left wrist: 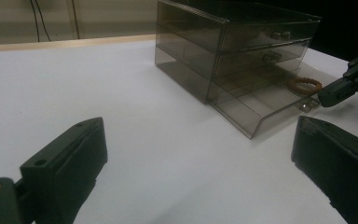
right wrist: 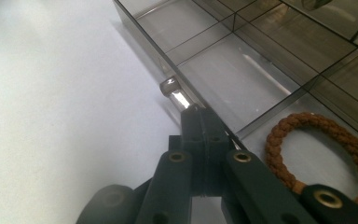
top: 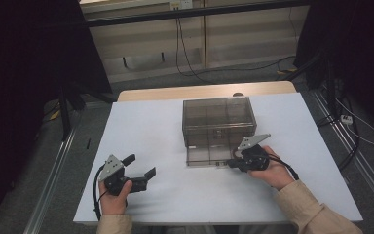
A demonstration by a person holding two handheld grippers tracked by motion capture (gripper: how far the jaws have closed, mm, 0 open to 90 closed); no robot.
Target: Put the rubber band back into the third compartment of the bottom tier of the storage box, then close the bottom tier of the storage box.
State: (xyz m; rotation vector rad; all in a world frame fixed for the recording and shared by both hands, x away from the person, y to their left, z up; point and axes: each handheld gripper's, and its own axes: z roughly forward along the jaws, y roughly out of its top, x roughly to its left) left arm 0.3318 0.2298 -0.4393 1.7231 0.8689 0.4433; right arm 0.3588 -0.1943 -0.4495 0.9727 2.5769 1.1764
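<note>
A smoky see-through drawer box [top: 219, 117] stands mid-table with its bottom drawer [top: 209, 155] pulled out toward me. A brown braided ring [right wrist: 307, 126] lies inside that drawer [right wrist: 242, 79], also seen as the ring [left wrist: 304, 85] in the left gripper view. My right gripper [right wrist: 198, 116] is shut on the drawer's small metal handle [right wrist: 172, 88] at the front wall; the high view shows this gripper [top: 230, 164] at the drawer's front right. My left gripper [top: 140, 165] rests open on the white table, well left of the box, nothing between its jaws [left wrist: 198, 140].
The white table top [top: 146, 126] has bare room to the left of and in front of the box. The two upper drawers [left wrist: 270, 42] are closed. Cables and dark stands lie on the floor beyond the table's far edge.
</note>
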